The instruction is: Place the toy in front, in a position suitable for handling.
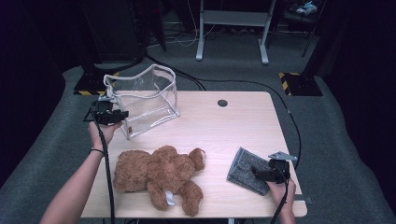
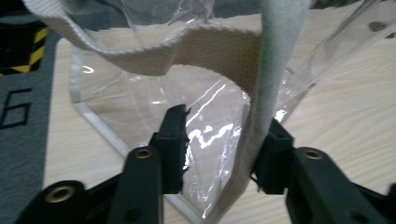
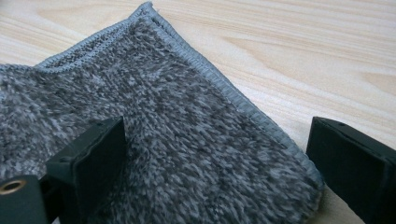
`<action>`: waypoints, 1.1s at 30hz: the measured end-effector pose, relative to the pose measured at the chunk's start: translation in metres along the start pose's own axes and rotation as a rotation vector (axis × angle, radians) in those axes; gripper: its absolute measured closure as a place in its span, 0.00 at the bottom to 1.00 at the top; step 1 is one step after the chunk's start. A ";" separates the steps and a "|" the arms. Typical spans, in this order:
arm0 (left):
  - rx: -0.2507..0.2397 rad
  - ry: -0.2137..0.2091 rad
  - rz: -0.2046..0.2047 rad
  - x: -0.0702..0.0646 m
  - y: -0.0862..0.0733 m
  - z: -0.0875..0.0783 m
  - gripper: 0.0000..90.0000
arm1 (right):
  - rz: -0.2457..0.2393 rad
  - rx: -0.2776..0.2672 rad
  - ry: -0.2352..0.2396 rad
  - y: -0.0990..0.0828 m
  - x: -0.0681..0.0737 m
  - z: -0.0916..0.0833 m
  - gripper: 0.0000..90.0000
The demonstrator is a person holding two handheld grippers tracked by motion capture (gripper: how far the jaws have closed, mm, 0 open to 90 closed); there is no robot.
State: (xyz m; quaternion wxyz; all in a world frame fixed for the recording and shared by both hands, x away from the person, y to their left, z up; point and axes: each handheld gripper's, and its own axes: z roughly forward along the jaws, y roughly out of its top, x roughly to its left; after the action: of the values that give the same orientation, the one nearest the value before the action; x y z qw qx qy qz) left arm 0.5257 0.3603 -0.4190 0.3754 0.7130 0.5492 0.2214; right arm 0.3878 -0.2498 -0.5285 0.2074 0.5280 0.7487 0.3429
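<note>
We find the left gripper (image 2: 219, 140) with jaws spread around the clear bag's (image 1: 147, 100) seam; it may slip free. Right gripper (image 3: 215, 172) jaws spread over the grey cloth (image 3: 154, 140).

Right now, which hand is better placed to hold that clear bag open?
Left. The left hand-held gripper already straddles the clear bag's white trim, while the right hand-held gripper sits far across the table over the grey cloth.
</note>
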 end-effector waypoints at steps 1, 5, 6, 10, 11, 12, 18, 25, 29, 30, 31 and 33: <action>-0.013 0.004 0.003 -0.001 0.000 0.001 0.78 | 0.000 0.000 0.000 0.000 0.000 0.000 0.06; -0.023 0.006 0.020 -0.002 0.000 0.002 0.89 | 0.000 0.000 0.000 0.000 0.000 0.000 0.06; -0.016 0.005 0.020 -0.001 0.000 0.001 0.90 | 0.000 -0.001 0.000 0.000 0.000 0.000 0.06; -0.016 0.016 0.006 0.004 0.000 0.001 0.92 | 0.000 0.000 0.000 0.000 0.000 0.000 0.06; -0.021 0.018 0.005 0.006 0.000 0.000 0.93 | 0.000 0.000 0.000 0.000 0.000 0.000 0.06; -0.022 0.020 -0.001 0.008 0.000 0.000 0.94 | 0.000 0.000 0.000 0.000 0.000 0.000 0.06; -0.020 0.017 -0.020 0.018 0.000 0.000 0.97 | 0.002 0.000 0.002 0.000 0.000 0.000 0.06; -0.027 0.049 -0.016 0.024 0.001 -0.001 0.97 | 0.000 0.000 0.000 0.000 0.000 0.000 0.06; -0.018 0.064 -0.031 0.031 0.004 0.000 0.97 | 0.002 0.000 0.001 0.000 0.000 0.000 0.06; -0.015 0.067 -0.037 0.033 0.004 0.000 0.97 | 0.002 0.000 0.001 0.000 0.000 0.000 0.06; -0.015 0.071 -0.038 0.035 0.005 0.001 0.96 | 0.000 0.000 -0.001 0.000 0.000 0.000 0.06; -0.008 0.084 -0.050 0.039 0.007 0.001 0.96 | 0.000 0.000 -0.001 0.000 0.000 0.000 0.06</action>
State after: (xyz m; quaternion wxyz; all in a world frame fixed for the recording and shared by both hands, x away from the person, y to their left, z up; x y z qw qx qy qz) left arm 0.5424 0.3963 -0.4181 0.3605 0.6877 0.5810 0.2439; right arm 0.3878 -0.2498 -0.5285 0.2077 0.5281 0.7487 0.3426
